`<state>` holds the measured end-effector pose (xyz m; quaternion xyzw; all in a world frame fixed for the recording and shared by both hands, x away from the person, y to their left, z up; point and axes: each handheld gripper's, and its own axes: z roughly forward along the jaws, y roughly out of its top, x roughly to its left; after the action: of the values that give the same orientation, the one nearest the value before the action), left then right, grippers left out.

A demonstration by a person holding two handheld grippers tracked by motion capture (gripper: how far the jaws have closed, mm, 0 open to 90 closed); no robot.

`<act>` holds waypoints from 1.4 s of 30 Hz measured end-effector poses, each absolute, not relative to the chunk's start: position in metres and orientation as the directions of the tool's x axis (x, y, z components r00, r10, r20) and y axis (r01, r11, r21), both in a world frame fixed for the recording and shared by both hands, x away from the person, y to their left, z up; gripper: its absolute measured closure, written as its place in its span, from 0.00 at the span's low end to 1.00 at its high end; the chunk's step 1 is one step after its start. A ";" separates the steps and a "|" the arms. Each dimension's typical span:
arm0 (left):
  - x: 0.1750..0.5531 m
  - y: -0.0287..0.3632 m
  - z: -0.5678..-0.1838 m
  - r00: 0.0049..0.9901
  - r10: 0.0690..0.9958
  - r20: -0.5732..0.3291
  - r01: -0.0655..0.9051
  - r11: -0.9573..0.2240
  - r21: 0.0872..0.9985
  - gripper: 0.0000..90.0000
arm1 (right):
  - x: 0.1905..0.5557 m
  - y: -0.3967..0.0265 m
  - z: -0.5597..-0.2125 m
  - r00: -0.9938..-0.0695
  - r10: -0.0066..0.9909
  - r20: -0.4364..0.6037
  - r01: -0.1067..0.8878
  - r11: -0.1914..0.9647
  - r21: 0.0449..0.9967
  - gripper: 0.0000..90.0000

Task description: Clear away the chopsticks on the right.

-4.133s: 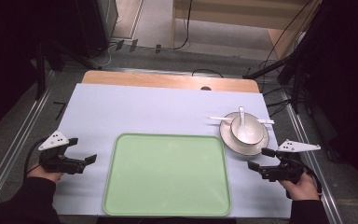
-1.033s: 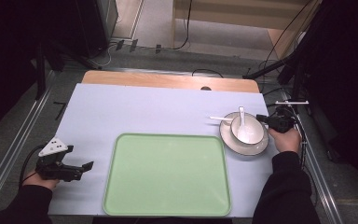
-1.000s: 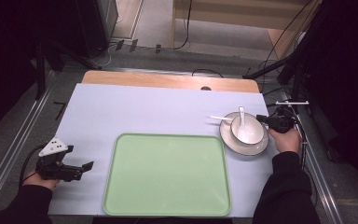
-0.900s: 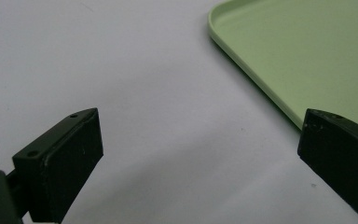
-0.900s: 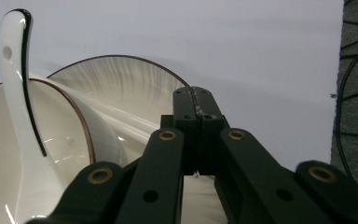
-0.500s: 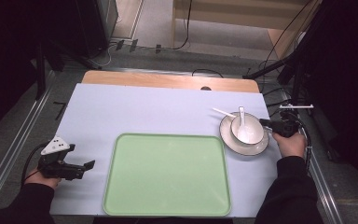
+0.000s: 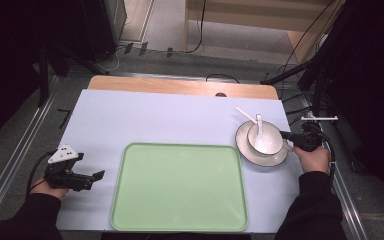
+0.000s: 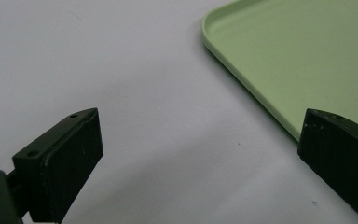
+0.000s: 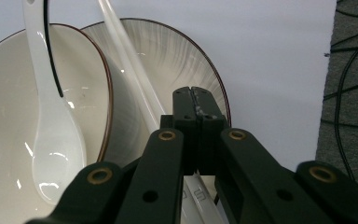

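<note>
A white bowl (image 7: 253,136) stands on a pale plate (image 7: 260,159) at the right of the table, with a white spoon (image 7: 259,125) lying in it. White chopsticks (image 7: 245,114) slant across the plate's far rim toward the upper left. My right gripper (image 7: 282,134) reaches in from the right at the plate's edge. In the right gripper view its jaws (image 9: 195,100) are shut together over the plate (image 9: 177,51), and the chopsticks (image 9: 130,60) run under them beside the bowl (image 9: 0,116) and spoon (image 9: 51,116). My left gripper (image 7: 100,175) rests open at the table's left, nothing between its jaws (image 8: 200,154).
A large green tray (image 7: 180,190) lies in the middle near the front edge; its corner (image 8: 284,56) is just right of the left jaws. The white table cover (image 7: 155,120) ends at a wooden strip at the back. Cables hang off the right side.
The chopsticks' far ends swung from lying level across the plate to pointing up and left. The right hand drew back slightly toward the plate's right edge. The left gripper stayed put.
</note>
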<state>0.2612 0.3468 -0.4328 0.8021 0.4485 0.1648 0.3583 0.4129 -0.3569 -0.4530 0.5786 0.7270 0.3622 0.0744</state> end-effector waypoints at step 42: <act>0.262 0.346 -0.434 0.552 0.832 -0.052 0.602 -0.354 0.716 0.00 | 0.399 -0.373 -0.437 -0.371 0.899 0.234 0.732 0.128 0.670 0.62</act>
<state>0.2618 0.3458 -0.4335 0.8067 0.4445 0.1629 0.3538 0.3988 -0.3729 -0.4373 0.5490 0.7423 0.3670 0.1138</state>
